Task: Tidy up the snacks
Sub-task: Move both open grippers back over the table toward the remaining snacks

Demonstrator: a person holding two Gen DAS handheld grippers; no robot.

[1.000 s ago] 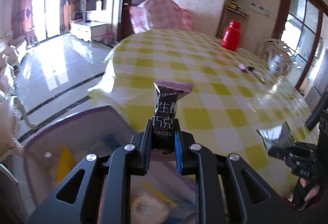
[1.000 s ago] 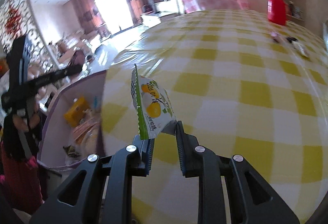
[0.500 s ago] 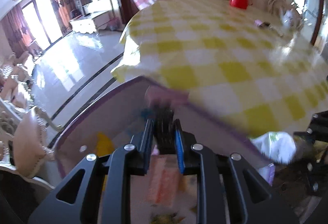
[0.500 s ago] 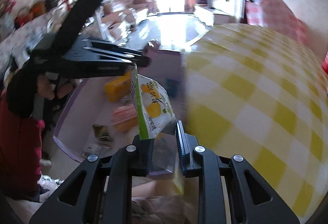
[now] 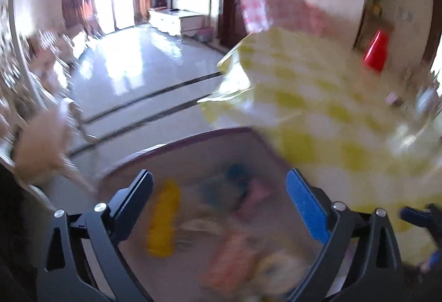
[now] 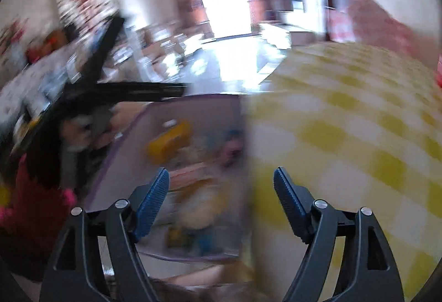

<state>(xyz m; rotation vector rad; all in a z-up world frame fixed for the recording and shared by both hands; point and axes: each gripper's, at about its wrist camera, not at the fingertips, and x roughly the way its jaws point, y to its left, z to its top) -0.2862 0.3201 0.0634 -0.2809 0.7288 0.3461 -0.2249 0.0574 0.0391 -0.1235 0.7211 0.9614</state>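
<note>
Both the left gripper [image 5: 219, 184] and right gripper [image 6: 221, 181] hang with jaws wide apart, nothing held. Blurry snack packets [image 5: 161, 222] lie in the purple-rimmed bin [image 5: 193, 137] lower centre, butting the yellow-checked tablecloth [image 6: 345, 136] edge; shiny floor [image 5: 132, 67] beyond.

We can read no text, label, brand or number in either view. Motion blur smears everything. The packets in the bin [image 5: 193, 147] show only as patches of yellow, orange, blue and pink, and any print on them is lost; the same holds for the right wrist view of the bin [image 6: 193, 103]. The red flask [image 5: 376, 52] on the table shows no lettering that we can make out.
</note>
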